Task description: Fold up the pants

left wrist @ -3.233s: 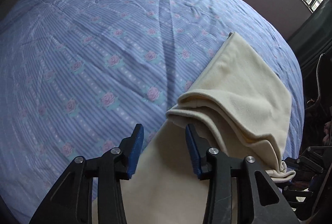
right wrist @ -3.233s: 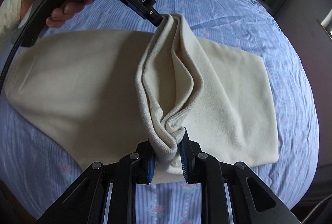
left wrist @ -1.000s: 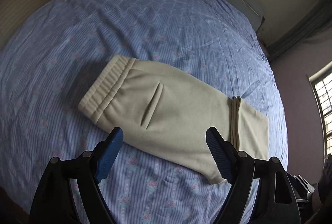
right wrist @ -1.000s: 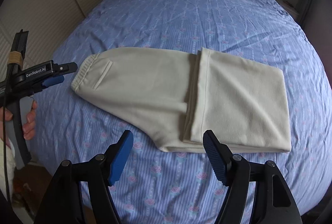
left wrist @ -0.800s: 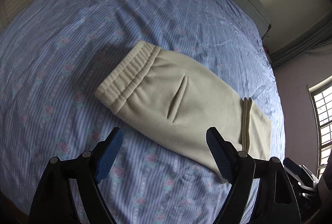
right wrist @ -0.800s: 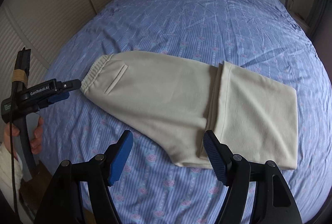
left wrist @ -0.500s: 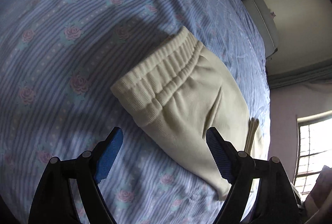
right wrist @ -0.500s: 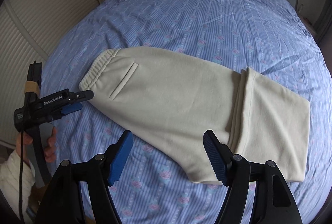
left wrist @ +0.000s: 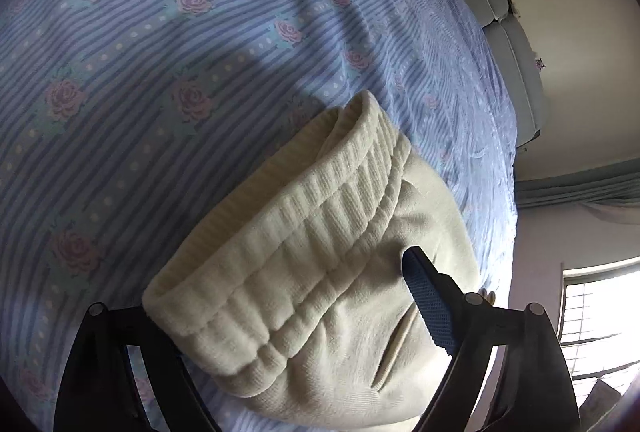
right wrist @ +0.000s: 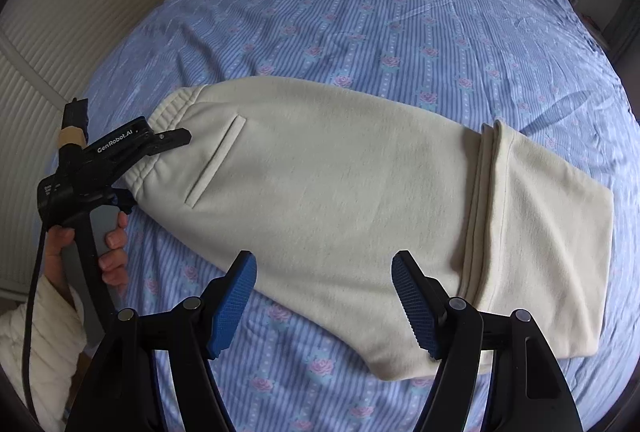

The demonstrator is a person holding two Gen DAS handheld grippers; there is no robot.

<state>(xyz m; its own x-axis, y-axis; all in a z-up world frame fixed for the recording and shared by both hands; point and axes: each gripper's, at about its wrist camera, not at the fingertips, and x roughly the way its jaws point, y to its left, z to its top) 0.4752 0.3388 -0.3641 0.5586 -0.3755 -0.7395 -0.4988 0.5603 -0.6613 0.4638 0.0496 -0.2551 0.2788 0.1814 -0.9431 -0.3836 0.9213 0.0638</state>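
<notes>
Left gripper (right wrist: pixel 160 151) straddles the waistband (left wrist: pixel 280 232) of the cream pants (right wrist: pixel 340 191) on the bed (right wrist: pixel 360 11), jaws wide; right gripper (right wrist: pixel 324 296) hovers spread above their near edge.

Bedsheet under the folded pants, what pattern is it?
Blue-striped bedsheet with pink roses; the left wrist view shows it best.
</notes>
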